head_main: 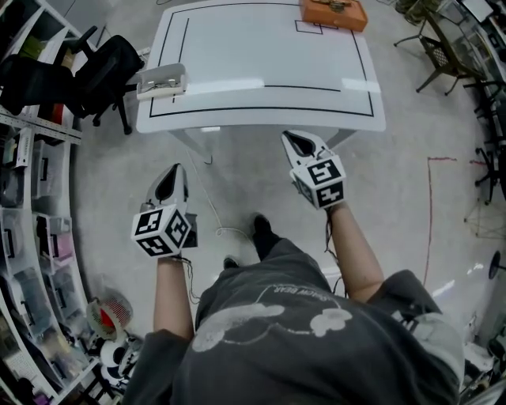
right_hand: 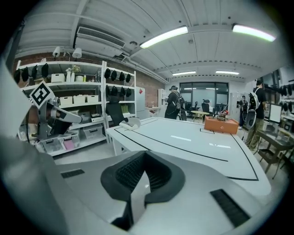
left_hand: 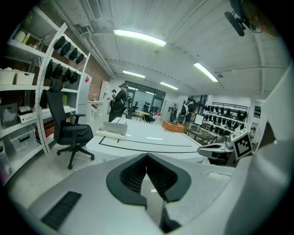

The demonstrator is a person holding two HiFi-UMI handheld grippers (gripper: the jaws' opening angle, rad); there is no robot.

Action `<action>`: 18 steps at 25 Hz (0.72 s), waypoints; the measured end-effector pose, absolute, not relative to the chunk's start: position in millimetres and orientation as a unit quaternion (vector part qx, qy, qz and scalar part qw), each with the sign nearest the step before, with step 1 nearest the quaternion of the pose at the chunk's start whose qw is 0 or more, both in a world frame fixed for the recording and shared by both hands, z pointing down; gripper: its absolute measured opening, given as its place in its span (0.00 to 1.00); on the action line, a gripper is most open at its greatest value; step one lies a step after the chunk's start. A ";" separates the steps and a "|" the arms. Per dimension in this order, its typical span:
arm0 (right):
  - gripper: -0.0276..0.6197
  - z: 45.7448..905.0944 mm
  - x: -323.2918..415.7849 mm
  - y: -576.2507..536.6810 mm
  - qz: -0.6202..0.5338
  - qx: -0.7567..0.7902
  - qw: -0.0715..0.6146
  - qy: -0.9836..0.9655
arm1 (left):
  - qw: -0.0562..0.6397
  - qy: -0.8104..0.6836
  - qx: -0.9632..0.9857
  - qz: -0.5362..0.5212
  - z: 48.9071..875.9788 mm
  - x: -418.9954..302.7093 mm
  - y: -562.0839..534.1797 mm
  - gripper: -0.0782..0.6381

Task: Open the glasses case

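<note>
The glasses case (head_main: 162,81) is a pale grey-white box on the left front corner of the white table (head_main: 261,95). In the left gripper view the case (left_hand: 112,131) has its lid standing up, and in the right gripper view it (right_hand: 127,123) looks small and far off. Both grippers hang in front of the table's near edge, well short of the case. My left gripper (head_main: 172,180) (left_hand: 147,158) has its jaws together with nothing between them. My right gripper (head_main: 300,142) (right_hand: 144,156) is shut and empty too.
An orange box (head_main: 332,13) sits at the table's far right. A black office chair (head_main: 103,67) stands left of the table, beside shelving (head_main: 32,237) full of bins. More chairs (head_main: 443,51) stand at the right. People stand far off at the back (right_hand: 174,103).
</note>
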State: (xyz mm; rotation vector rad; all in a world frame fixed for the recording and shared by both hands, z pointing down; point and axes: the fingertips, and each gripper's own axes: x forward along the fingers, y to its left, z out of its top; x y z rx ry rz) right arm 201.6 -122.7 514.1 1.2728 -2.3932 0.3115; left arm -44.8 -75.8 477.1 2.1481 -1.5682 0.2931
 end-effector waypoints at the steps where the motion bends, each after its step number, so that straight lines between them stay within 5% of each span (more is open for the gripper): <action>1: 0.04 515.8 200.1 -116.9 0.112 0.459 0.209 -0.856 | 0.232 -0.567 0.783 0.105 477.6 -45.8 -72.2 0.11; 18: 0.04 479.5 143.4 25.3 0.083 0.501 0.213 -0.835 | 0.230 -0.514 0.822 0.083 466.9 -89.1 46.1 0.11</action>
